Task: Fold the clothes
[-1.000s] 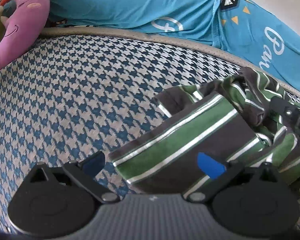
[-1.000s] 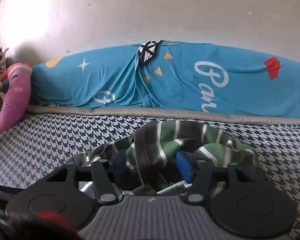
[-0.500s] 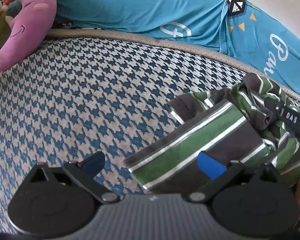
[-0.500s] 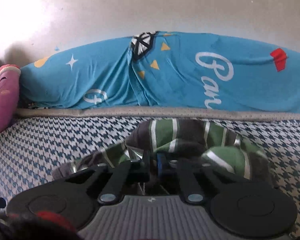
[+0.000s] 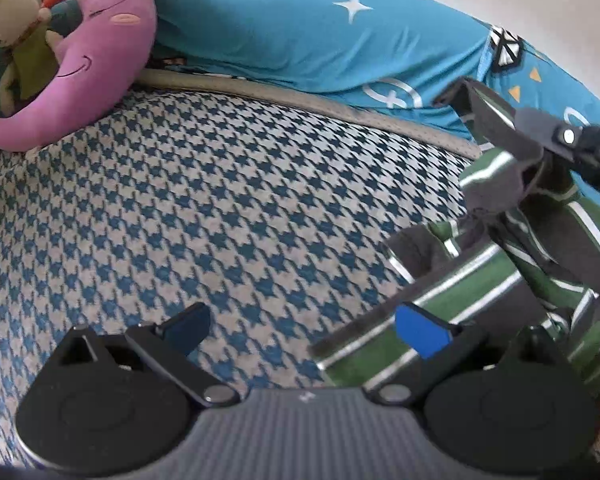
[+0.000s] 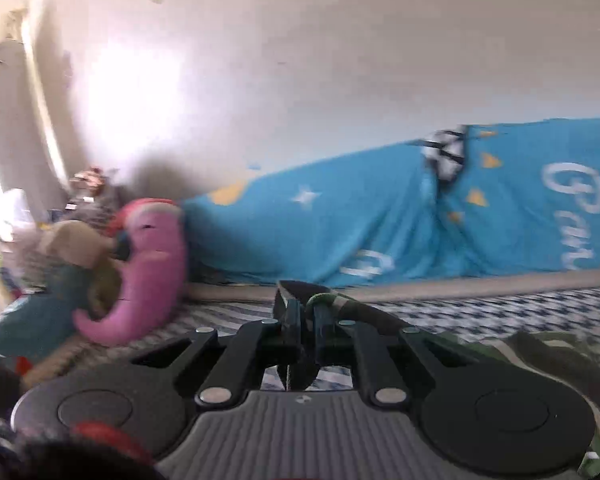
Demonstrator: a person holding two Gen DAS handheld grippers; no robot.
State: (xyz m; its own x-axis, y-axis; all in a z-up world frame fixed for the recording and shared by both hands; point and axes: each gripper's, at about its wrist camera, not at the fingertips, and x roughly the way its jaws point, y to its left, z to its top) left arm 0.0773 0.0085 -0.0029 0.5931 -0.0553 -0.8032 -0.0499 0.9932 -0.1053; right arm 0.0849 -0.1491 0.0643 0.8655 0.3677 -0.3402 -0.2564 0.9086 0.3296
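Right hand-held gripper [image 6: 302, 330] pinches and lifts the striped shirt [image 5: 480, 308]; left hand-held gripper [image 5: 304, 330], spread, should grasp its near hem.

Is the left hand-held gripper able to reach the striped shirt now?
Probably yes. The left hand-held gripper is open, and the striped shirt's edge lies just past its right finger, with nothing between them.

Pale wall [image 6: 340, 60] behind a houndstooth bed [image 5: 220, 200], blue bedding [image 5: 320, 40] and pink plush [image 5: 100, 60]
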